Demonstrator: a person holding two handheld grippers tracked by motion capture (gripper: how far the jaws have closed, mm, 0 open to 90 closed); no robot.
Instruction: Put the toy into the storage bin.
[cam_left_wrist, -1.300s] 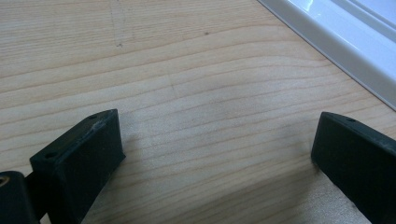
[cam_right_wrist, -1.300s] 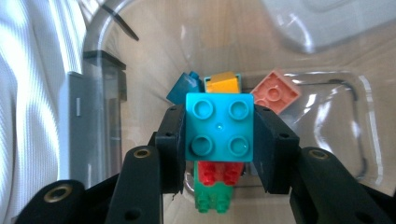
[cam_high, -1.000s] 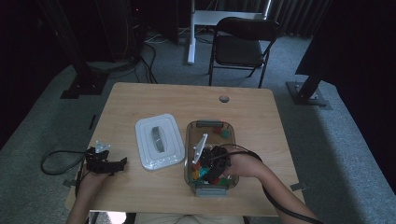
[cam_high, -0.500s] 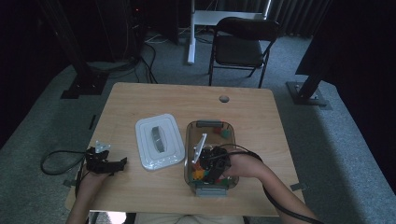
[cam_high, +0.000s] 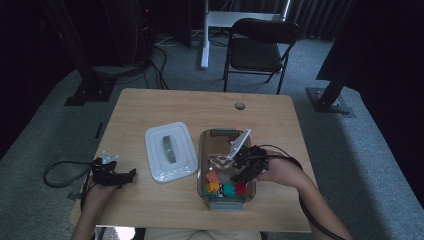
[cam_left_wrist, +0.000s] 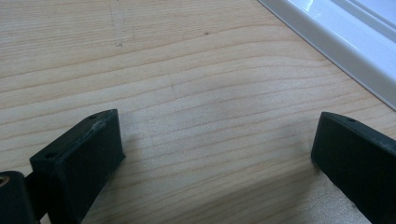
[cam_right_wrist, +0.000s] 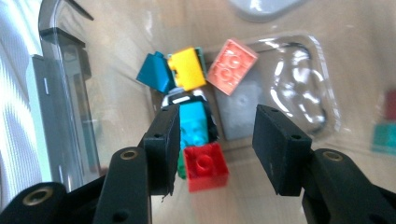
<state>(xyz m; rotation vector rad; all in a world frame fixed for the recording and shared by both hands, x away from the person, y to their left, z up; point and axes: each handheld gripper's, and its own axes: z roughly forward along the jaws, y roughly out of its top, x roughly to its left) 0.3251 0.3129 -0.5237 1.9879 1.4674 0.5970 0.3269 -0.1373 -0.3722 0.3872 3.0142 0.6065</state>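
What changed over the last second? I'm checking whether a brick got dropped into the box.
The right gripper lifted from low inside the box and its jaws have just been opening; nothing sits between them, and the red brick lies below with the others. The left gripper, lid and box stayed put.

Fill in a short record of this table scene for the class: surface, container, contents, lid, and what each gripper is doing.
surface: light wooden table
container: clear plastic box, lid off
contents: small plastic building bricks, among them a red brick, a cyan brick, a yellow brick and a salmon-pink brick
lid: white rectangular plastic lid, lying flat on the table to the left of the box
left gripper: resting on the table, jaws wide apart, nothing between them
right gripper: over the bricks in the box, jaws have just been opening, holding nothing
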